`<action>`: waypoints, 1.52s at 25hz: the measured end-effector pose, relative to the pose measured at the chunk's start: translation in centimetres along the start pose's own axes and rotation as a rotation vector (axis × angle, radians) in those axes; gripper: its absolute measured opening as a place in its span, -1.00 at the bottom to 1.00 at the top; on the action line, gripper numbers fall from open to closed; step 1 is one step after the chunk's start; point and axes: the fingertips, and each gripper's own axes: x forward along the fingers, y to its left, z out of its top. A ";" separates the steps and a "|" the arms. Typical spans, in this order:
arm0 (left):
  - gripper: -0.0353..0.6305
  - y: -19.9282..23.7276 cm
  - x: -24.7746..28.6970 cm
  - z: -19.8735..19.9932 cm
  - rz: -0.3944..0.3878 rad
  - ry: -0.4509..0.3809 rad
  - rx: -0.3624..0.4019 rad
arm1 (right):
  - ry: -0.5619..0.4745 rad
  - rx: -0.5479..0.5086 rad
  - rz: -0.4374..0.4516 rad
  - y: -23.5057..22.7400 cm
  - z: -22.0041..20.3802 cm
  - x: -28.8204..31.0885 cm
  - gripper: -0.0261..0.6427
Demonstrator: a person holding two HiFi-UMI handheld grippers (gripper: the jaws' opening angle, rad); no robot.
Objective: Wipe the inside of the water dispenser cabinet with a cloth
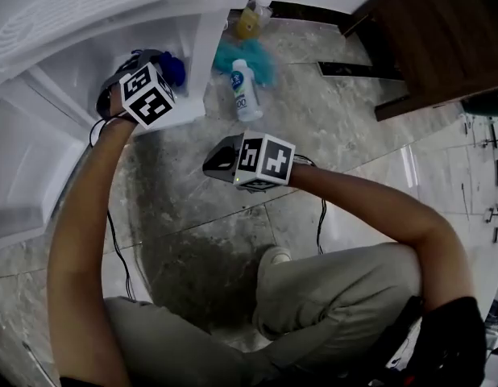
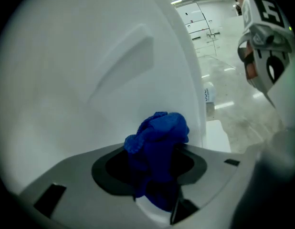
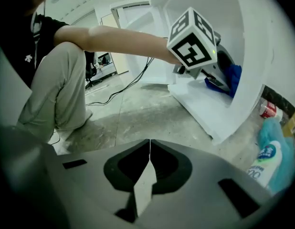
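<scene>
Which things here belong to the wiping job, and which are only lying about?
For the job: blue cloth, white cabinet.
Lying about: white bottle, teal fluffy cloth, dark wooden furniture.

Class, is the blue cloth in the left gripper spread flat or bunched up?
Bunched: the blue cloth is a crumpled wad in the left gripper.
</scene>
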 end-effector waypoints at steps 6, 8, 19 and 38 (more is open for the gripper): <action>-0.35 3.2 2.4 0.0 0.119 0.009 -0.015 | -0.017 0.026 -0.011 -0.2 -1.4 -1.5 -0.93; -0.35 4.9 3.1 -0.3 0.185 0.024 -0.053 | -0.025 0.029 -0.017 -0.5 -1.6 -1.8 -0.93; -0.35 2.7 1.6 0.5 0.218 -0.104 0.143 | -0.008 -0.025 -0.013 -0.9 -1.4 -1.4 -0.93; -0.35 2.8 1.8 0.7 0.364 -0.061 0.286 | 0.013 -0.060 0.014 -0.5 -1.6 -1.1 -0.93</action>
